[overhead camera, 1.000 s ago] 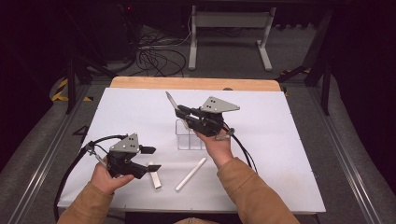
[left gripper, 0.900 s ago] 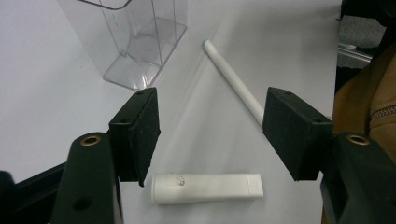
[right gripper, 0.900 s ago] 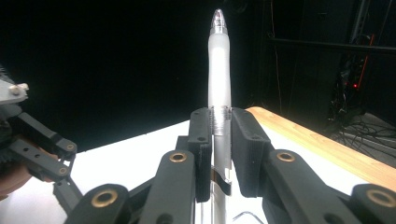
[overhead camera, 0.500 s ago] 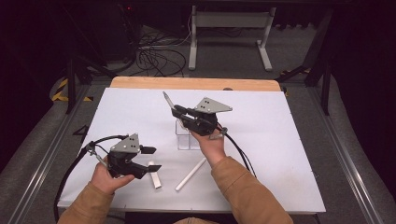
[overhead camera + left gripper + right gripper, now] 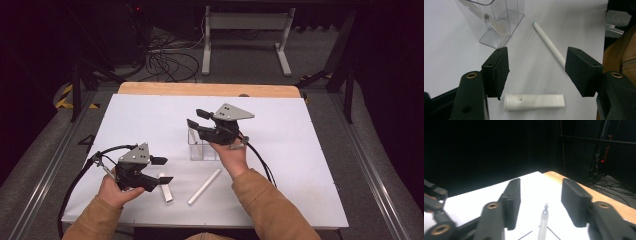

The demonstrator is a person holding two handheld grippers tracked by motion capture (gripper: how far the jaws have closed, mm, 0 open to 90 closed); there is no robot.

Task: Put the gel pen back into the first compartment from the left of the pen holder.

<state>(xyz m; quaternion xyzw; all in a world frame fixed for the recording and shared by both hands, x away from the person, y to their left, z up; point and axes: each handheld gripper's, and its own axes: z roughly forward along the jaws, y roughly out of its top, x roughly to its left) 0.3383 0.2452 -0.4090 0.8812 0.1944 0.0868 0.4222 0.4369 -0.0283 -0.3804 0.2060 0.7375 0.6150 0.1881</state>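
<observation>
Letting go: right hand-held gripper (image 5: 540, 203) jaws just opened, thin clear plastic pen (image 5: 543, 221) now standing free between them inside the clear plastic box (image 5: 202, 145) on the table (image 5: 310, 165). Left hand-held gripper (image 5: 536, 72) jaws apart above short white tube (image 5: 534, 102). Drop-off looks done.

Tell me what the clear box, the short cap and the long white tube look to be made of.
Box: likely clear hard plastic, glossy; the table shows through its walls and the edges catch light. Cap: probably white plastic, smooth and matte, with faint grey print near one end. Tube: white, even and matte, probably plastic, though the look leaves it open.
</observation>
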